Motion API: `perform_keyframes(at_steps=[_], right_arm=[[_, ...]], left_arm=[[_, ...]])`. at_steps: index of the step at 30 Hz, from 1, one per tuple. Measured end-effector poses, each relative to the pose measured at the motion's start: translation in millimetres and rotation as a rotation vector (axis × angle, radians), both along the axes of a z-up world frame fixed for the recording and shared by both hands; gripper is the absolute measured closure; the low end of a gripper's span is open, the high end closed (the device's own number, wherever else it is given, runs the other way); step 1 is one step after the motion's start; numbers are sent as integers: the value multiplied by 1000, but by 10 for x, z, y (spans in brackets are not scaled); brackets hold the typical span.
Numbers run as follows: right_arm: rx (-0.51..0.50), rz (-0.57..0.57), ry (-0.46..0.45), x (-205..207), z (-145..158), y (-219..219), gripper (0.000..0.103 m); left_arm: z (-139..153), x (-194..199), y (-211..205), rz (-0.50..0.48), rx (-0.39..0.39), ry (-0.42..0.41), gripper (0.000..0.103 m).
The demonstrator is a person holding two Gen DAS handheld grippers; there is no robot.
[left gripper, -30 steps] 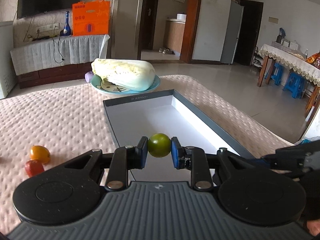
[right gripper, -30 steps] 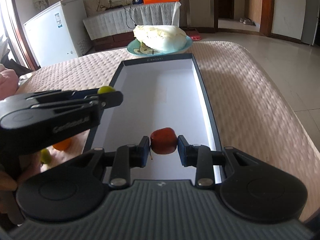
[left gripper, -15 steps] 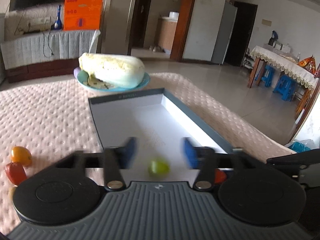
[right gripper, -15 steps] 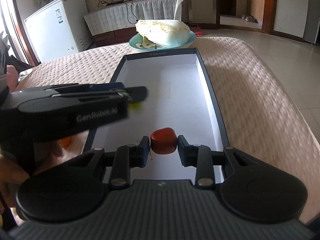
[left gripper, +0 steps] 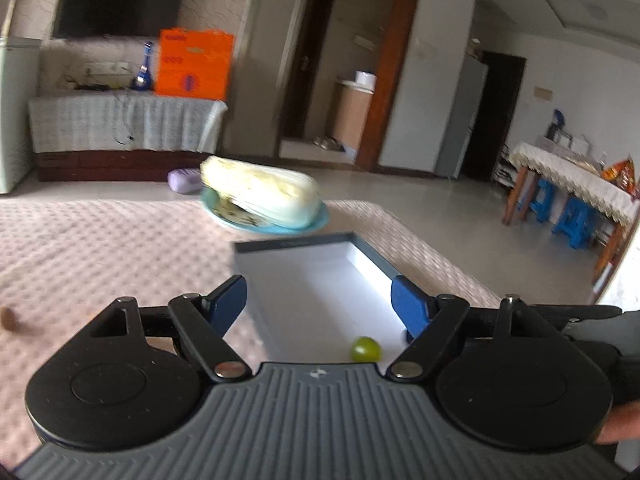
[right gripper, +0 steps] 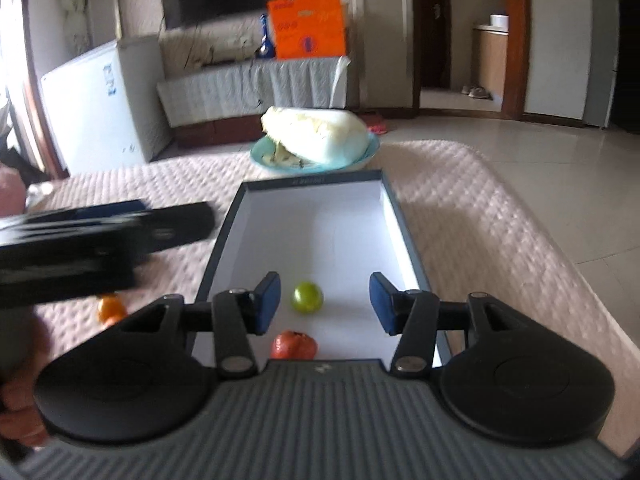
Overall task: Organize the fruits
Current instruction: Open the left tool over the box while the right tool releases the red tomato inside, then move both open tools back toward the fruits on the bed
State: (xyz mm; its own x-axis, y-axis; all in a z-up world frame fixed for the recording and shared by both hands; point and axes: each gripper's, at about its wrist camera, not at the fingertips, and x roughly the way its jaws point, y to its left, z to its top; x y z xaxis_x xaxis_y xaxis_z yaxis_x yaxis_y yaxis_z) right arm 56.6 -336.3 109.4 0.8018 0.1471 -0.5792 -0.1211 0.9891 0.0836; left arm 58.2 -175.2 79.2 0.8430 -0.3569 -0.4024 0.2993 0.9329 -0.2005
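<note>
A grey-rimmed white box point(left gripper: 320, 280) point(right gripper: 320, 220) lies on the pink quilted table. A small green fruit point(left gripper: 365, 349) point(right gripper: 307, 297) rests on the box floor near its front end. A red fruit point(right gripper: 294, 345) lies in the box just in front of it. My left gripper point(left gripper: 320, 300) is open and empty above the box's near end. My right gripper point(right gripper: 324, 302) is open and empty above both fruits. The left gripper also shows in the right wrist view point(right gripper: 100, 236), blurred. An orange fruit point(right gripper: 112, 308) lies on the cloth left of the box.
A blue plate point(left gripper: 320, 220) point(right gripper: 256, 156) with a napa cabbage point(left gripper: 260, 190) point(right gripper: 316, 134) stands behind the box. A brown object point(left gripper: 9, 319) lies at the far left of the cloth. The table edge curves off on the right.
Both grippers have opened. The green fruit dropped from the left gripper and the red fruit from the right gripper into the box. Both grippers have lifted back.
</note>
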Motion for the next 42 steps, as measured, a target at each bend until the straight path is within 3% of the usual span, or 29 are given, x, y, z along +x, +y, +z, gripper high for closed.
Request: perform_keyframes(at_steps=[7, 19, 24, 29, 31, 35, 42], right_arm=[[76, -51, -1, 27, 21, 18, 51], [88, 122, -86, -153, 141, 481, 51], [46, 203, -98, -300, 161, 727, 51], [-5, 342, -118, -567, 159, 1031, 52], [-13, 410, -66, -640, 62, 1184, 53], [-130, 514, -13, -690, -108, 1461, 53], [-115, 531, 90, -599, -297, 1569, 54]], left_arm=[[209, -367, 572, 166, 3, -28, 20], [246, -1281, 1497, 432, 39, 23, 20], [125, -1563, 1650, 452, 102, 51, 20], [-114, -1593, 1791, 465, 166, 117, 20], [-211, -1577, 1858, 468, 182, 143, 20], [-354, -1474, 1960, 477, 176, 201, 20], [-425, -1319, 1956, 456, 167, 222, 20]])
